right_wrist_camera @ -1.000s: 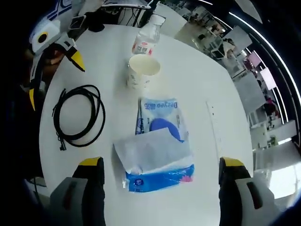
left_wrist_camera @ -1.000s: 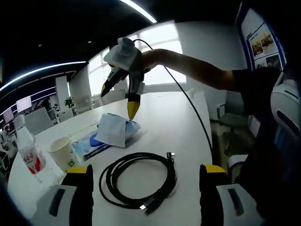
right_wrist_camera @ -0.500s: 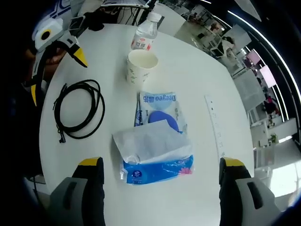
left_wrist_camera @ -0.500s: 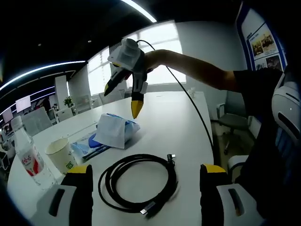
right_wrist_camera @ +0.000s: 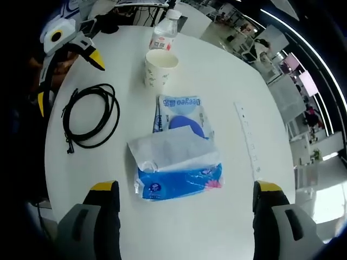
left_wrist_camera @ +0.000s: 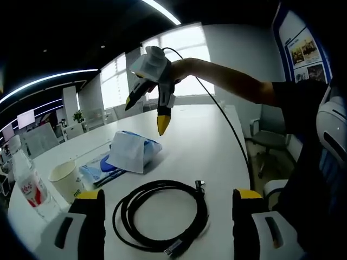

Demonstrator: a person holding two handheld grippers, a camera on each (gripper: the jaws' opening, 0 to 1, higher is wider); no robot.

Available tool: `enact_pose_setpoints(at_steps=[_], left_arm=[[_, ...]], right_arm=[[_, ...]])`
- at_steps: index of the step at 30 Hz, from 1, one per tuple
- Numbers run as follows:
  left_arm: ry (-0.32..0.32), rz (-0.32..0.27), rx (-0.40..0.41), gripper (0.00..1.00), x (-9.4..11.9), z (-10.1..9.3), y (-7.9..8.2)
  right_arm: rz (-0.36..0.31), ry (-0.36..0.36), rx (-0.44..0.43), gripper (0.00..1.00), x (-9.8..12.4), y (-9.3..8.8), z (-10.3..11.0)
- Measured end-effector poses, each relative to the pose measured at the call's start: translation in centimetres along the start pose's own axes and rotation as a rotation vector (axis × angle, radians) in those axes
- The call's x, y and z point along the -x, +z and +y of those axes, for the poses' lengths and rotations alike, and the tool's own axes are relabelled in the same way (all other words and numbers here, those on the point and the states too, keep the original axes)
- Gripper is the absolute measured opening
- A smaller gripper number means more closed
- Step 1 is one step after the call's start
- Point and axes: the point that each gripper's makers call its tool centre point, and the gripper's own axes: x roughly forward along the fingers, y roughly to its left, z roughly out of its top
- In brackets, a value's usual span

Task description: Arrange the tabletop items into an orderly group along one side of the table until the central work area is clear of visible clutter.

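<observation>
Rising off the tissue pack [right_wrist_camera: 179, 162], the right gripper [left_wrist_camera: 147, 111] hangs spread and empty, like the left gripper [left_wrist_camera: 162, 216] over the cable [left_wrist_camera: 160, 216]; nothing is moved yet.

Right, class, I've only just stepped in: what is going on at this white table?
A person holds a hand-held gripper in each hand above a white table. The right hand-held gripper, jaws open, hovers over a blue tissue pack with a tissue pulled out. The left hand-held gripper, also open, hangs above a coiled black cable. A paper cup and a water bottle stand beyond. Nothing is gripped yet.
</observation>
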Motion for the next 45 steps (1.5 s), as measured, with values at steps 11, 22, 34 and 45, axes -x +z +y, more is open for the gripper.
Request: enact_pose_setpoints(at_steps=[11, 22, 34, 45], left_arm=[[-0.001, 0.004, 0.009, 1.00, -1.0, 0.3, 0.5], [0.015, 0.024, -0.022, 1.00, -2.3, 0.8, 0.8], [0.000, 0.027, -0.029, 0.99, -3.6, 1.2, 1.6], [-0.019, 0.023, -0.016, 0.99, -4.6, 1.6, 1.9]], right_arm=[[-0.023, -0.020, -0.040, 1.00, -0.2, -1.2, -1.1], [-0.068, -0.022, -0.021, 1.00, -0.6, -1.6, -1.5], [-0.098, -0.026, -0.001, 0.96, -0.7, -1.3, -2.6], [-0.105, -0.023, -0.008, 0.92, -0.8, -1.8, -2.9]])
